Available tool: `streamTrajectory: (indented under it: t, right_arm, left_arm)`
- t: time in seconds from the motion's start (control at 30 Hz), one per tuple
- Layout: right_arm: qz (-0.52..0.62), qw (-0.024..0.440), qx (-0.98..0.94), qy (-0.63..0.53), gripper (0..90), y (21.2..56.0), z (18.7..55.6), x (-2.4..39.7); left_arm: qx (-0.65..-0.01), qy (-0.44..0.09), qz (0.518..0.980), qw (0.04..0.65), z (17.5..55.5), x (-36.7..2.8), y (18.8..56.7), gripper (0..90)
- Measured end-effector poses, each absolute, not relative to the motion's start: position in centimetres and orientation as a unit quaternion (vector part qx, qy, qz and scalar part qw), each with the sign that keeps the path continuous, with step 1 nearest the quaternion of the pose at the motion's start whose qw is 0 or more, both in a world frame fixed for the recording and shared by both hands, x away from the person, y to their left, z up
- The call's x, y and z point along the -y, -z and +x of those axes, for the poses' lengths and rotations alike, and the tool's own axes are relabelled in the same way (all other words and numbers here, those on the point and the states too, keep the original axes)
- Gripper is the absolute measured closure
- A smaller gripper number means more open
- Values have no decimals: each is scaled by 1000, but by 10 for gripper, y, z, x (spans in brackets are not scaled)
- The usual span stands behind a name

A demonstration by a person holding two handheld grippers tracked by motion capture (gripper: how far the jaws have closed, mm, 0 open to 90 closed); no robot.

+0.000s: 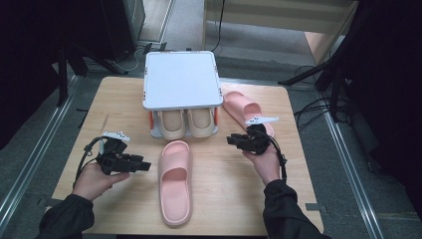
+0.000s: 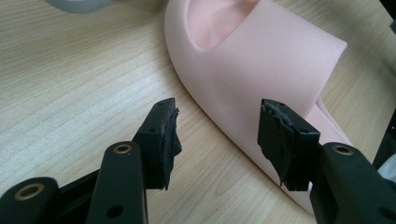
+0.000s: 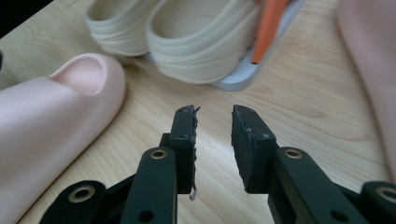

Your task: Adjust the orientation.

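Observation:
A pink slipper [image 1: 175,181] lies lengthwise in the middle of the wooden table [image 1: 224,199]. A second pink slipper [image 1: 242,108] lies at the back right beside a white two-tier shoe rack [image 1: 181,79]. A pair of cream slippers [image 1: 186,123] sits on the rack's lower shelf. My left gripper [image 1: 144,166] is just left of the middle slipper, open; its jaws straddle the edge of that slipper [image 2: 261,60]. My right gripper [image 1: 232,140] hovers open to the slipper's right, with nothing between its jaws. It [image 3: 213,130] faces the cream slippers [image 3: 205,32].
The rack has orange posts [image 3: 269,23] and a grey base. The table's front edge is near the slipper's heel. Dark stands and cables surround the table on the floor [image 1: 308,107].

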State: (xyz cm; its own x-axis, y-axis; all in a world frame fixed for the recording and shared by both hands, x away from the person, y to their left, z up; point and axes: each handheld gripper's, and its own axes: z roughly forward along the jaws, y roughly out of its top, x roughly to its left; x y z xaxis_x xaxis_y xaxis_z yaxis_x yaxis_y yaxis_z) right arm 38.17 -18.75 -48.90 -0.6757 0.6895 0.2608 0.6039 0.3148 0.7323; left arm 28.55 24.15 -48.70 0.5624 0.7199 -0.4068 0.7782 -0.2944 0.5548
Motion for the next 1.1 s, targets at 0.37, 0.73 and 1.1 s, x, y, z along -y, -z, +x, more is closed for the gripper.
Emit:
streamTrajectory:
  t: [0.37,0.73,1.1]
  right_arm:
    - [420,60,-804,-418,676,495,410,206]
    - [455,75,-783,-417,625,501,441,224]
    - [467,94,-776,-413,566,507,464,228]
  left_arm:
    - [-471,40,799,372,280,-246,486,454]
    - [-480,41,795,369,269,-252,488,440]
    - [-495,35,784,374,257,-260,486,440]
